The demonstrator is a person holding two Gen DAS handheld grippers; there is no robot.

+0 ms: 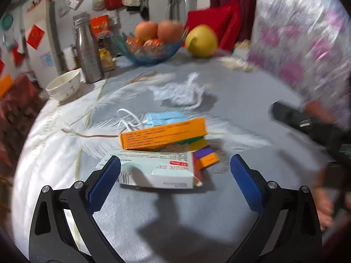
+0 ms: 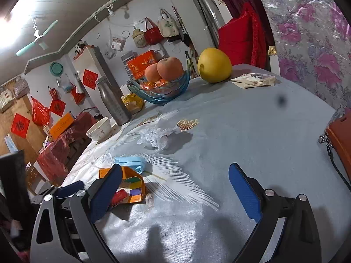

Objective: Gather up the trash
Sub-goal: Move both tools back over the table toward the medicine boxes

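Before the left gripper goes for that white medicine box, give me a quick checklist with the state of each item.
1. Left gripper open wide enough for the box: ok, both fingers spread.
2. White medicine box lined up between the fingers: not ok, it sits toward the left finger, which overlaps its corner.
3. Box free to lift: cannot tell, the orange box seems to lean on or behind it.
4. Right gripper out of the way: ok, open and empty off to the side.
5. Other trash still waiting: ok, blue face mask and crumpled white plastic lie behind.
6. Trash bin located: cannot tell, none visible.
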